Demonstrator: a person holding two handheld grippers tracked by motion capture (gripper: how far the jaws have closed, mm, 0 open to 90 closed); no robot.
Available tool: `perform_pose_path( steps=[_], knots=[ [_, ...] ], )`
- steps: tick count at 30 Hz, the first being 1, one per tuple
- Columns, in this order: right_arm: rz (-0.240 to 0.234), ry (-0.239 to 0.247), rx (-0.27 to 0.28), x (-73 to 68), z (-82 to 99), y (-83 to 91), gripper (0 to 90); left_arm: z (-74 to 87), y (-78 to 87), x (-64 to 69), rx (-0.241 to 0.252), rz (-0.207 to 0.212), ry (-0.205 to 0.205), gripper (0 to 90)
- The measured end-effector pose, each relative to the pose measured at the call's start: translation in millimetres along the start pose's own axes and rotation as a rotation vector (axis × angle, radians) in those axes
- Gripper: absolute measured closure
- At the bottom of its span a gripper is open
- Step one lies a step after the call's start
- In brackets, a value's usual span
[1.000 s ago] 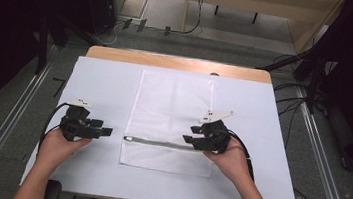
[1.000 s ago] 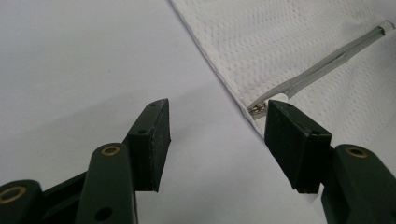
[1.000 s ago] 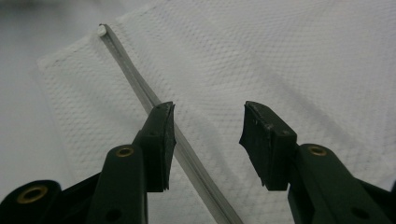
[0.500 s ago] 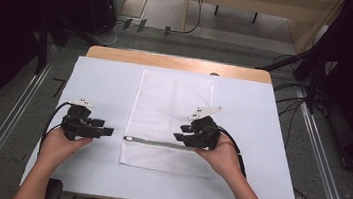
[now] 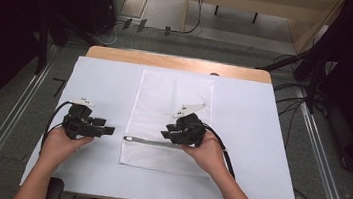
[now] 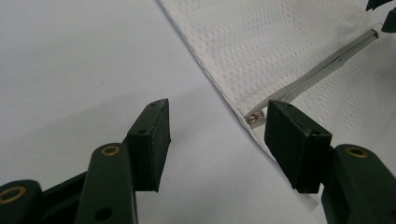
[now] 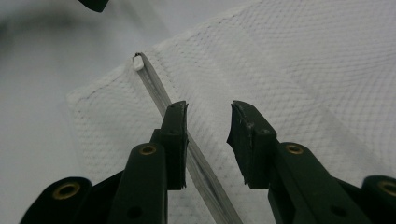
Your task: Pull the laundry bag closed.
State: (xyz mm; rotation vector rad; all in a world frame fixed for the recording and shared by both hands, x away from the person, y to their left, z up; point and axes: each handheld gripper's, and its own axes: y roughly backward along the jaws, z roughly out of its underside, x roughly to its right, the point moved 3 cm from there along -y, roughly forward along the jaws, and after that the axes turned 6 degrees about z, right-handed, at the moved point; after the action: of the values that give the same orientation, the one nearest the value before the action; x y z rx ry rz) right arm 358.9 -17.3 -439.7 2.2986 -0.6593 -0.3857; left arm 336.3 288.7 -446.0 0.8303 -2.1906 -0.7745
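A white mesh bag [image 5: 173, 109] lies flat in the middle of the table, with a grey zipper [image 5: 147, 141] running across near its front edge. My left gripper [image 5: 110, 131] rests just left of the bag, open; in the left gripper view its jaws [image 6: 217, 112] stand wide, with the zipper's end [image 6: 254, 119] close to the right one. My right gripper [image 5: 166, 134] hovers over the zipper's right part. Its jaws [image 7: 208, 112] have just been closing and are still apart; the zipper [image 7: 154, 86] passes under the left pad, and only mesh lies below the gap.
A white cover [image 5: 260, 139] spreads over the wooden table [image 5: 178, 62]. Metal rails [image 5: 5, 130] run along both sides on the floor, and cables [image 5: 291, 87] lie at the right. Each gripper trails a black cable toward the person.
My right gripper has slid left along the zipper, further over the bag, and its jaws have narrowed. The left gripper has stayed where it was.
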Motion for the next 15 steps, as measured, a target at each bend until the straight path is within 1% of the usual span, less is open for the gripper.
perform_pose_path(
  steps=[5, 8, 13, 15],
  knots=[
    [-0.013, 0.009, -0.009, -6.5, -4.9, -8.9, 70.7, -0.5, 0.1, -0.8, 0.005, 0.001, 0.0, 41.3],
    [-0.019, -0.016, -0.014, -9.3, -8.5, -14.9, 73.4, -0.8, 0.1, -1.4, 0.003, 0.0, -0.003, 41.3],
    [-0.034, -0.019, -0.009, -12.8, -12.2, -23.3, 75.9, -1.2, -0.1, -1.6, 0.0, 0.0, -0.005, 41.3],
    [-0.043, -0.015, -0.006, -17.0, -15.1, -29.1, 76.8, -1.2, -0.4, -1.2, 0.0, 0.001, -0.003, 41.3]
  ],
)
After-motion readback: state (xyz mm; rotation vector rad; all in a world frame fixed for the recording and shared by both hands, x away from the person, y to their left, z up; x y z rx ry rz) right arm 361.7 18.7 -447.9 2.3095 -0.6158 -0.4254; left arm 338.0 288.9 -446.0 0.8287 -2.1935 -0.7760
